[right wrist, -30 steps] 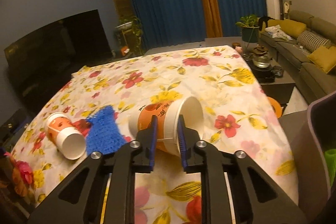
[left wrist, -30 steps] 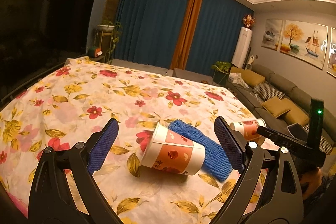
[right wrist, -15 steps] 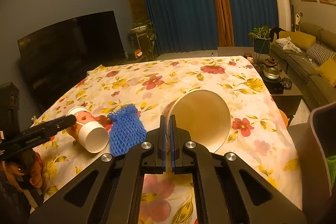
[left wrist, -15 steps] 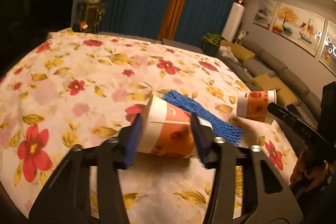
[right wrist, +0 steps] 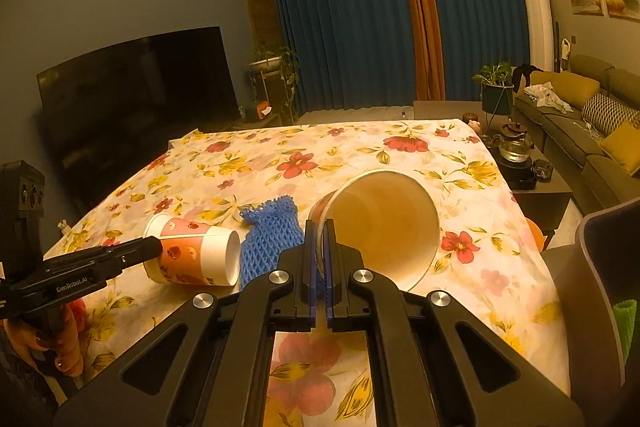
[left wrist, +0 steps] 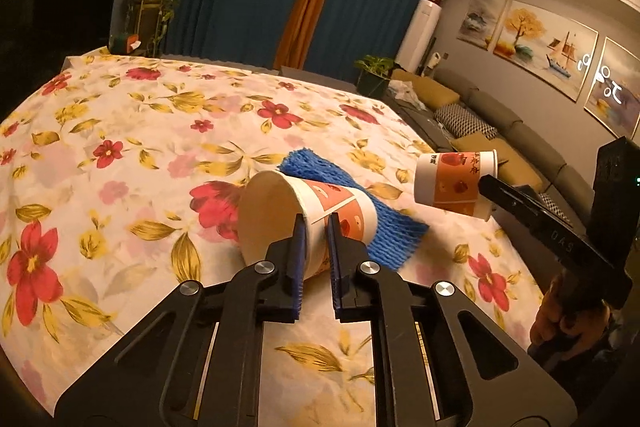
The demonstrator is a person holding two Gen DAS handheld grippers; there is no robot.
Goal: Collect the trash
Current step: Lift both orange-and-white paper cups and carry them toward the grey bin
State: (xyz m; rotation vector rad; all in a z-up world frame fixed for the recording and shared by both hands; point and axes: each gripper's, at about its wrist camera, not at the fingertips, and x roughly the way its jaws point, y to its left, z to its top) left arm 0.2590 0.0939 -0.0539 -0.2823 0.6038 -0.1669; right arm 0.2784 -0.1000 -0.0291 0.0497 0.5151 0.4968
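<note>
Nearest in the left wrist view, the left gripper (left wrist: 316, 247) has its two blue-padded tongs pressed against the side wall of a paper cup (left wrist: 308, 215), just behind the rim. The cup lies on its side on the flowered tablecloth (left wrist: 120, 163), mouth toward the camera, and gripping it across the wall near the stiff rim looks like the sensible way to lift a light, squashable thing.

In the right wrist view the right gripper (right wrist: 319, 267) has its tongs drawn almost together, pinching the thin rim of a second paper cup (right wrist: 384, 227). This cup is held clear of the cloth, open mouth to the camera; a rim pinch leaves the body free to be tipped out or dropped. Low at the right edge stands a dark bin (right wrist: 600, 267) with something green inside, probably where the trash is meant to go.

Just beyond both cups a blue knitted cloth (left wrist: 376, 219) lies flat on the table, touching the left cup's far side. It is still to be collected, if it counts as trash.

Farther off are the sofa (right wrist: 580, 123), the television (right wrist: 132, 99) and blue curtains (right wrist: 352, 19).
</note>
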